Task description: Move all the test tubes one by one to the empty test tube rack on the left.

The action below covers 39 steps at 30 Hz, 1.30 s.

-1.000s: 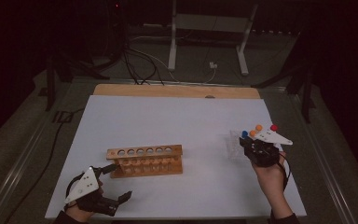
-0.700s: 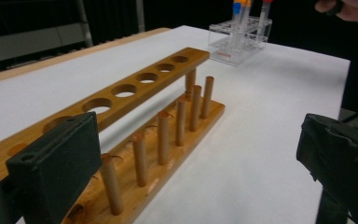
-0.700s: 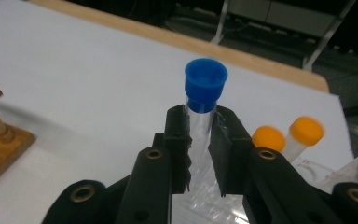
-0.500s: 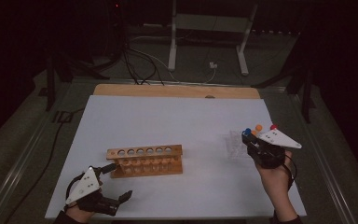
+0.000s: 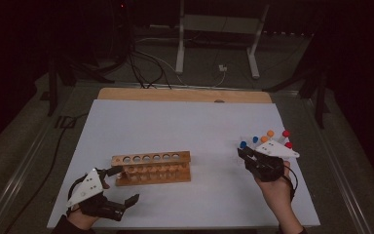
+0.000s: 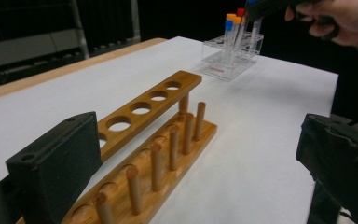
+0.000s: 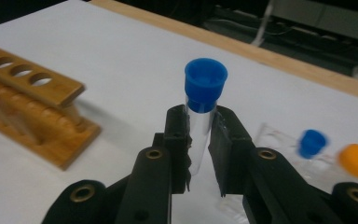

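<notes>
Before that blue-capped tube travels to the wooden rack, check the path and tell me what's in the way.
Nothing visible blocks it. The right gripper holds the blue-capped tube, and bare white table lies between it and the wooden rack. The left gripper sits at the rack's far end.

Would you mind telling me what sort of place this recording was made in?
Probably a lab or recording workspace, dimly lit: a white-covered table carries a wooden test-tube rack and a clear rack of capped tubes, with cables and a metal stand on the floor behind.
</notes>
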Each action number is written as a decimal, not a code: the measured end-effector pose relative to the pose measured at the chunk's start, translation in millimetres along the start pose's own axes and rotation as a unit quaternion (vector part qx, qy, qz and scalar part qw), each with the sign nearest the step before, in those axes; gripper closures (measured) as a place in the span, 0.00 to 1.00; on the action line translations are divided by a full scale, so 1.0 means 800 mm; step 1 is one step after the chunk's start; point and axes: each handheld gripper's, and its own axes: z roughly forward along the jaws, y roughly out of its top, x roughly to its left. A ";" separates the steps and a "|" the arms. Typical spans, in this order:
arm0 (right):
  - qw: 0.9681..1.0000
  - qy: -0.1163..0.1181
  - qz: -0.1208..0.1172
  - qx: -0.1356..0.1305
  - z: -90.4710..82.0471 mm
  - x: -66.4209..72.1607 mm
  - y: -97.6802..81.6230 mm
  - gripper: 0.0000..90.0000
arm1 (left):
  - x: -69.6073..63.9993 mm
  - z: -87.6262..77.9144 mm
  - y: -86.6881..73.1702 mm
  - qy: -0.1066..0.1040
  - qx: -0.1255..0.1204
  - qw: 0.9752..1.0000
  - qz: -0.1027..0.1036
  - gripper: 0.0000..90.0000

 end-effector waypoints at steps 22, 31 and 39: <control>0.996 0.078 -0.025 0.023 0.008 0.050 -0.010 0.85 | -0.016 0.069 0.062 -0.092 0.035 0.995 0.014 0.05; 0.994 0.097 -0.035 0.029 0.009 0.063 -0.012 0.85 | -0.025 0.102 0.080 -0.112 0.038 0.993 0.027 0.10; 0.993 0.108 -0.041 0.033 0.010 0.071 -0.012 0.85 | -0.034 0.126 0.091 -0.122 0.037 0.991 0.035 0.18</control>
